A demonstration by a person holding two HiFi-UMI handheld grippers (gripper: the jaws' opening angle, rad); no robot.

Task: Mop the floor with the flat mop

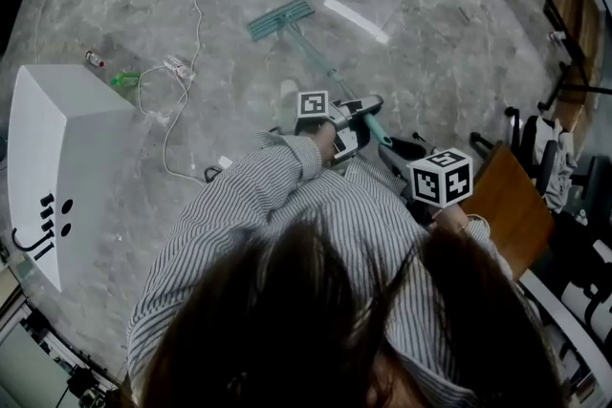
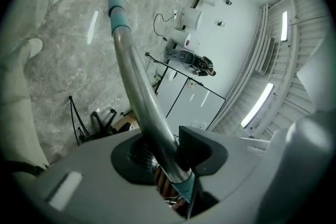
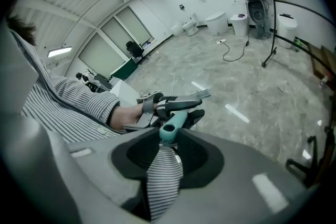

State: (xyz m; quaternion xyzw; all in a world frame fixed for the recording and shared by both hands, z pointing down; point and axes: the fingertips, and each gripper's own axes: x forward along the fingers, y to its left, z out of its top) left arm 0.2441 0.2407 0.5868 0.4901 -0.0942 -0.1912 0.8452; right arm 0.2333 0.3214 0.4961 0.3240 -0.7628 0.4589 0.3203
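The left gripper (image 2: 168,161) and right gripper (image 3: 168,140) both clamp the handle (image 2: 131,68); the mop head (image 1: 279,18) lies toward eleven o'clock, left nearer.

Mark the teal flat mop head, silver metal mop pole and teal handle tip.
Teal flat mop head (image 1: 280,17): head view, pad centre.
Silver metal mop pole (image 2: 129,68): left gripper view, mid-shaft.
Teal handle tip (image 3: 170,131): right gripper view, open end.

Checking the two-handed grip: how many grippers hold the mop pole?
2. The left gripper clamps the mop pole partway down; the right gripper grips its teal top end.
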